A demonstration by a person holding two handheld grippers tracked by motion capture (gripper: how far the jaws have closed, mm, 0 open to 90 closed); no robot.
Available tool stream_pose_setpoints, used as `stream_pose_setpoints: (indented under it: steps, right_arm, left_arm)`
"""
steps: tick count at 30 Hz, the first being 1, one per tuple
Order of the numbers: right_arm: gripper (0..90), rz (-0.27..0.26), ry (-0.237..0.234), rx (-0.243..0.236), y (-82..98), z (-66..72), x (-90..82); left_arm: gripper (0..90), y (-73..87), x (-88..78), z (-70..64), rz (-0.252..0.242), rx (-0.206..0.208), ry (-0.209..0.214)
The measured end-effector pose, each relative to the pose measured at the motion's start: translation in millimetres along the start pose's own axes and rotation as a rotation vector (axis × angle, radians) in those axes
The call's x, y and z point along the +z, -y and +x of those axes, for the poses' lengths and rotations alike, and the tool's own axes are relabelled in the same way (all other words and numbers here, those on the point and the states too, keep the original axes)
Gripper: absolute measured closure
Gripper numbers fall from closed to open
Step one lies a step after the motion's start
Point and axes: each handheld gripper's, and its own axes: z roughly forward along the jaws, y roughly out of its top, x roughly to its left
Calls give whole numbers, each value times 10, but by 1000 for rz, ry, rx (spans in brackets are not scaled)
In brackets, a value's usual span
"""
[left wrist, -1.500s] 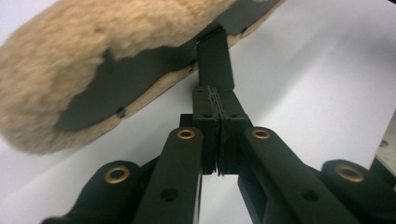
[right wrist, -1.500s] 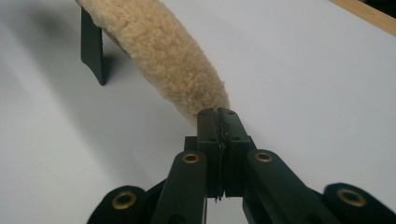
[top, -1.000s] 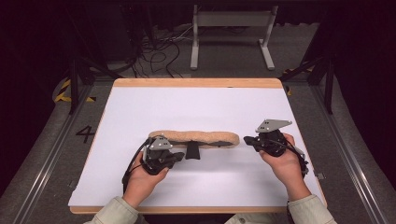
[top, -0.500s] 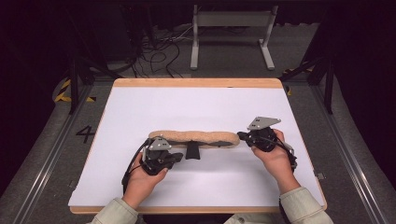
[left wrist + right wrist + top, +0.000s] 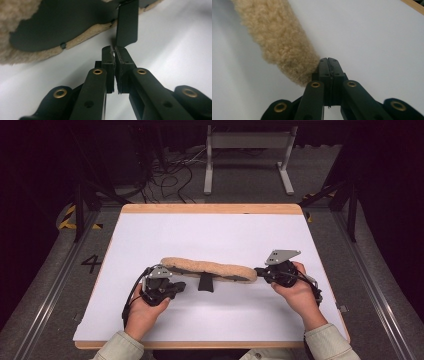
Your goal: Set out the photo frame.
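Observation:
A long tan fleece pad [image 5: 207, 267] lies across the white table top, with a black flap [image 5: 205, 282] sticking out from its near edge. My left gripper [image 5: 181, 286] rests by the pad's left end, pointing right. In the left gripper view its jaws [image 5: 115, 50] are shut but for a sliver, with nothing between them. The flap's end [image 5: 127, 25] hangs just past the tips, below the pad's black underside [image 5: 62, 22]. My right gripper [image 5: 258, 270] is shut at the pad's right end. The fleece [image 5: 279, 37] presses against the side of its jaws [image 5: 328, 60].
The white sheet [image 5: 210, 230] covers a wooden board [image 5: 210, 208]. Beyond the far edge are cables [image 5: 170, 180] and a metal stand [image 5: 247, 140] on the dark floor. Rails run along both sides of the table.
My left gripper has drawn back slightly to the left, away from the black flap. My right hand has edged left until its tips meet the fleece end. The pad has stayed put.

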Motion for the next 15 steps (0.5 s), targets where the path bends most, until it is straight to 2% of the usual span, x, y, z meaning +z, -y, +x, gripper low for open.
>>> stream_pose_setpoints:
  steps: [6,15]
  right_arm:
    - [900,29,-15,-34,5,116,-66]
    - [900,48,-44,-82,36,317,-158]
  left_arm:
    - [857,8,-9,38,-4,-18,-3]
    - [852,5,22,65,9,-16,-11]
